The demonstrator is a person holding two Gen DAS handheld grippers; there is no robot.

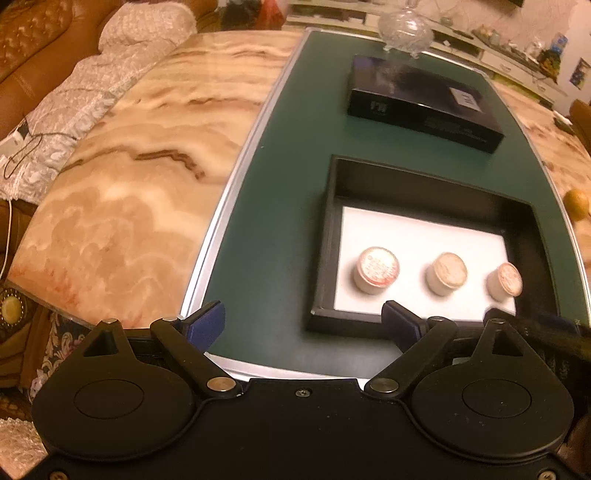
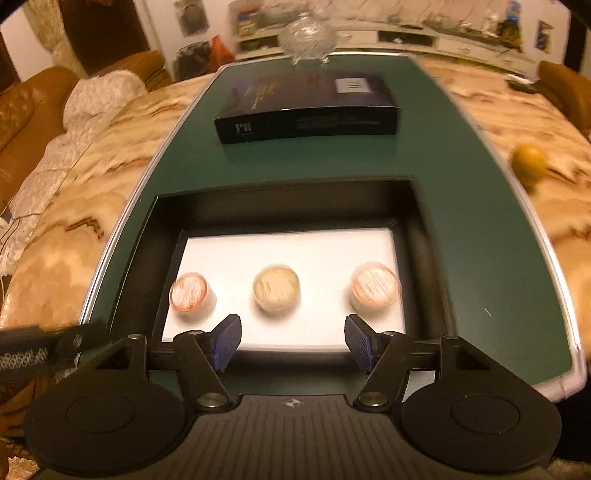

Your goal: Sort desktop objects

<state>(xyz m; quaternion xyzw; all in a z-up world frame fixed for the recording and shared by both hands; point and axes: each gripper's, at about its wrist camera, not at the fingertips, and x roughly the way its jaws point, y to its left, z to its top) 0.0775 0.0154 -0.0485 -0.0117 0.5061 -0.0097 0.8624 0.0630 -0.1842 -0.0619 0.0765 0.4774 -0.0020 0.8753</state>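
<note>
Sofa (image 1: 33,55) and pale quilted throw (image 1: 92,92) fill your left wrist view's side, where your right wrist view gives you more of the yellow fruit (image 2: 529,158) on the marble table (image 2: 66,229). Your left gripper (image 1: 303,326) and right gripper (image 2: 293,341) both stand apart, holding nothing. Three small capped jars (image 2: 276,287) sit upright in a row, well apart, on the white liner of the open black tray (image 2: 284,199) on the green mat (image 2: 461,221). Beyond it lies a closed black box (image 2: 308,110), then a glass dish (image 2: 308,35).
</note>
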